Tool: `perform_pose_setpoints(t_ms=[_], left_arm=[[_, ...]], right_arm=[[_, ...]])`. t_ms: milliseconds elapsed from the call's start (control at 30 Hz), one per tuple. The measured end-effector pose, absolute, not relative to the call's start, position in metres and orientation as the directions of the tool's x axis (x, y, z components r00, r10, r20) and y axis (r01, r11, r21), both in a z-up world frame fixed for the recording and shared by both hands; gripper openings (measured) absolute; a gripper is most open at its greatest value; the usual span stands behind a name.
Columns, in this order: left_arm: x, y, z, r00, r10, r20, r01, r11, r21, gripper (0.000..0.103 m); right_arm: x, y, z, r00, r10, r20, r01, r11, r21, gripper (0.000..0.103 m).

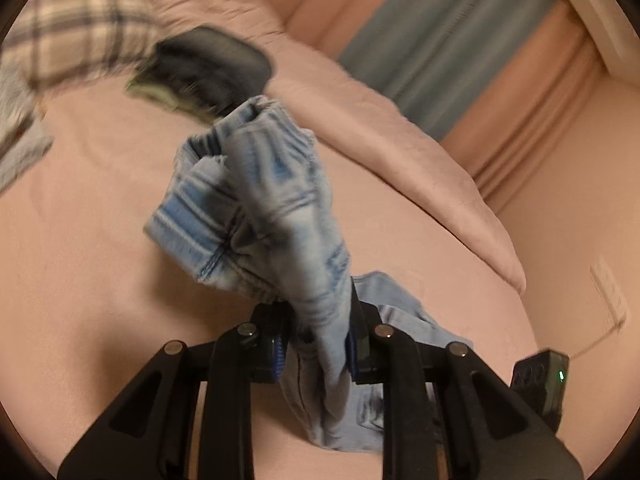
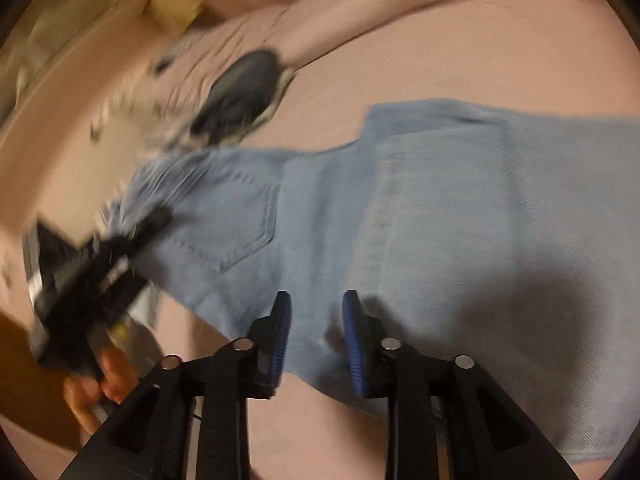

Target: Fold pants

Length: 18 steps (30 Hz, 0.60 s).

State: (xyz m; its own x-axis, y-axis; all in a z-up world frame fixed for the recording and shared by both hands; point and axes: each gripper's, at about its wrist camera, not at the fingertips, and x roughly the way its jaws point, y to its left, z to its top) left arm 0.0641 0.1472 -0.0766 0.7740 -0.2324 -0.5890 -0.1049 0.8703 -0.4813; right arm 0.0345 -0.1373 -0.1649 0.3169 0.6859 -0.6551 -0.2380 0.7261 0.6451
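Light blue jeans [image 2: 440, 208] lie partly folded on a pink bed sheet [image 2: 480, 60], back pocket showing. My left gripper [image 1: 318, 344] is shut on a bunched end of the jeans [image 1: 276, 200] and lifts it above the bed; it also shows, blurred, in the right wrist view [image 2: 100, 264] at the jeans' left end. My right gripper [image 2: 316, 340] is open and empty, its blue pads [image 2: 356, 344] just above the jeans' near edge.
A dark rounded object [image 1: 212, 68] lies on the bed by a pink pillow [image 1: 400, 152]; it also shows in the right wrist view [image 2: 244, 92]. A plaid cloth [image 1: 68, 40] lies at the far left. Curtains [image 1: 460, 40] hang behind the bed.
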Motion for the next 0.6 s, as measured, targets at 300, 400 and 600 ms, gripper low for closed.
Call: perform_pose_setpoints(t_ms=[300, 400, 600], left_arm=[[0.066, 0.055, -0.067, 0.748, -0.284, -0.600, 0.102, 0.942, -0.319, 0.023], [0.073, 0.026, -0.081, 0.684, -0.326, -0.653, 0.176, 0.942, -0.286, 0.032], [0.073, -0.018, -0.117, 0.541, -0.344, -0.768, 0.287, 0.933, -0.216, 0.045]], right_arm=[[0.020, -0.217, -0.180, 0.438, 0.806, -0.397, -0.073, 0.472, 0.878, 0.069], [0.020, -0.247, -0.189, 0.484, 0.838, -0.251, -0.002, 0.288, 0.958, 0.079], [0.018, -0.246, -0.199, 0.482, 0.849, -0.217, 0.036, 0.228, 0.973, 0.082]])
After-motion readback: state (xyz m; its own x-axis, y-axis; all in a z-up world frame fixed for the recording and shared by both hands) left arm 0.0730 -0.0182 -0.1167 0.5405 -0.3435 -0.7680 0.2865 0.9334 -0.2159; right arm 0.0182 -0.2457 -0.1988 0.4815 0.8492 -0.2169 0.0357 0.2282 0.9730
